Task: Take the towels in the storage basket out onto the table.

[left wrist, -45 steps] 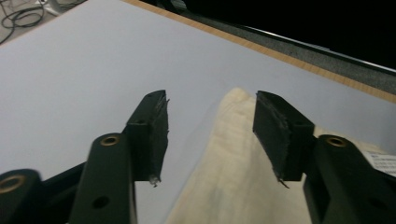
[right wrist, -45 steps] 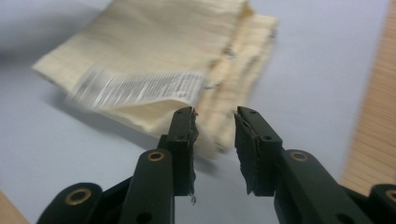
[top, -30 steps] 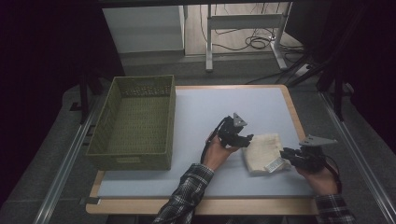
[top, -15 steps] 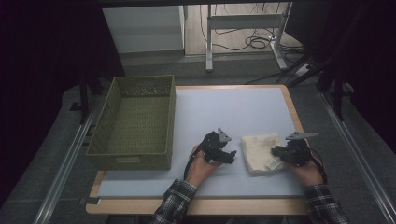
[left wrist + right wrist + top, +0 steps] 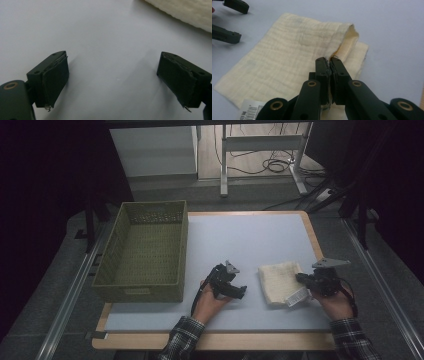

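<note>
We see the right gripper [image 5: 329,62] pinched on the folded cloth's [image 5: 287,57] top-layer edge; the left gripper [image 5: 112,80], jaws just widening, sits empty beside it. A one-layer pinch risks unfolding when lifted.

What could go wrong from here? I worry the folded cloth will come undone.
The right hand-held gripper pinches only the cloth's top layer at one edge, so lifting may unfold it. The left hand-held gripper is open over bare table, giving no support. The label could snag.
</note>
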The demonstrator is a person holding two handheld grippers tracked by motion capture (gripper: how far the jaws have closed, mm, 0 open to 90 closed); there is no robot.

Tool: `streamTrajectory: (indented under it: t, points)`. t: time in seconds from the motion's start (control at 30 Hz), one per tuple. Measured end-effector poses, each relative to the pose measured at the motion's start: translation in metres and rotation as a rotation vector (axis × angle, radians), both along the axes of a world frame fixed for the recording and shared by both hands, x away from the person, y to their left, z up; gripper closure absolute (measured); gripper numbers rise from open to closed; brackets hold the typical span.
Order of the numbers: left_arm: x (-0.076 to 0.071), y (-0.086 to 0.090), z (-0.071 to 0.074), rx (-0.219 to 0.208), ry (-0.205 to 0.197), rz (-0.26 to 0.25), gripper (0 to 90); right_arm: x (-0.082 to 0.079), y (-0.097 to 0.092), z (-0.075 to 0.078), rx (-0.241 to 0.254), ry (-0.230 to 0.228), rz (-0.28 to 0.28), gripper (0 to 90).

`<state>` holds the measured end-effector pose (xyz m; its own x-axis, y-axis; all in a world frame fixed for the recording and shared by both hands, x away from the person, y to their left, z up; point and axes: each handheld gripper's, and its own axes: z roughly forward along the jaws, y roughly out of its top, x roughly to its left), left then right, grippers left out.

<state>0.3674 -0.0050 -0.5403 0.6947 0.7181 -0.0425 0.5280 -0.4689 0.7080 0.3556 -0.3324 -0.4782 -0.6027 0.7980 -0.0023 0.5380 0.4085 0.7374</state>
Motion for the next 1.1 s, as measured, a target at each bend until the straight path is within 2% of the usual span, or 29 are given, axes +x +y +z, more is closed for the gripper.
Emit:
streamTrajectory:
  t: [0.1,0.33,0.4,0.47,0.53,0.67,0.73,0.8,0.87,1.1]
  points:
    - [0.000,0.000,0.000,0.000,0.000,0.000,10.6,0.001,-0.004,0.000,-0.007,0.007,-0.009,84.7]
    - [0.000,0.000,0.000,0.001,-0.001,0.000,10.6,0.009,-0.011,-0.021,-0.010,0.064,-0.034,83.8]
    - [0.000,0.000,0.000,0.001,-0.002,0.000,10.6,0.011,-0.012,-0.026,-0.014,0.080,-0.035,75.1]
    - [0.000,0.000,0.000,0.002,-0.002,-0.001,10.6,0.011,-0.012,-0.026,-0.021,0.072,-0.036,70.7]
    - [0.000,0.000,0.000,0.002,-0.002,-0.001,10.6,0.010,-0.012,-0.023,-0.006,0.057,-0.049,64.2]
    - [0.000,0.000,0.000,0.002,-0.003,-0.001,10.6,0.016,-0.009,-0.019,0.001,0.039,-0.052,63.3]
    - [0.000,0.000,0.000,0.002,-0.003,-0.001,10.6,0.023,-0.005,-0.022,-0.018,0.054,-0.058,66.8]
    - [0.000,0.000,0.000,0.002,-0.003,-0.001,10.6,0.029,-0.003,-0.027,-0.034,0.083,-0.058,79.4]
    - [0.000,0.000,0.000,0.002,-0.004,-0.001,10.7,0.031,0.000,-0.029,-0.027,0.091,-0.052,86.0]
    - [0.000,0.000,0.000,0.004,-0.005,-0.001,10.7,0.018,0.022,-0.005,-0.024,0.025,0.023,87.0]
